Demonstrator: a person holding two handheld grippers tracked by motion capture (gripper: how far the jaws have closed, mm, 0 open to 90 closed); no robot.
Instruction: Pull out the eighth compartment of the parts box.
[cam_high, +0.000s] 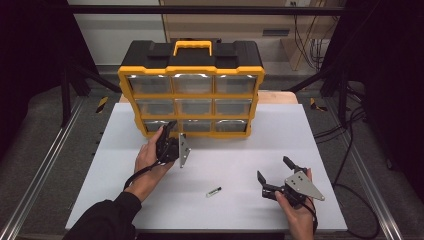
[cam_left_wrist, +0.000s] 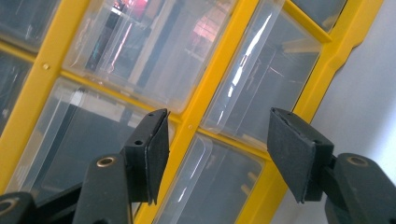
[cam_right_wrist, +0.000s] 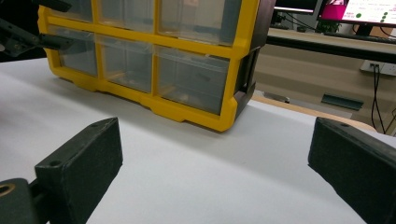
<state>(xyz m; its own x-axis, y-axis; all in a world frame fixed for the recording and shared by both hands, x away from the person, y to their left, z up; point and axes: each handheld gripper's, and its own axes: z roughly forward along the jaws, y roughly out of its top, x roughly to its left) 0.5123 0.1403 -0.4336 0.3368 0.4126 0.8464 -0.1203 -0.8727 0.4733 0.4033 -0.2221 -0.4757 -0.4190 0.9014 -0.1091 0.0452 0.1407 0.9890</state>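
Yellow and black drawer cabinet (cam_high: 191, 95) stands upright at the far middle of the white table (cam_high: 250, 150), three rows of three clear drawers facing the person, yellow handle (cam_high: 192, 47) on top; left gripper (cam_high: 169, 131) is up against the bottom row, at the lower left drawer (cam_high: 156, 125), near the yellow post between it and the middle one; in the left gripper view the two black pads (cam_left_wrist: 156, 149) stand partly apart, medium gap, straddling the yellow divider (cam_left_wrist: 201, 116) with clear drawer fronts behind; nothing pinched between them, cannot tell if a pad touches the plastic; left hand (cam_high: 150, 157) grips the tool body, dark sleeve (cam_high: 107, 220) at bottom edge; right gripper (cam_high: 274, 172) sits low over the near right of the table, well apart from the cabinet, jaws spread wide, empty; right hand (cam_high: 295, 210) holds it from below; small green and white tube-like thing (cam_high: 214, 192) lies flat on the table between the two hands, nearer the right gripper, touching neither.
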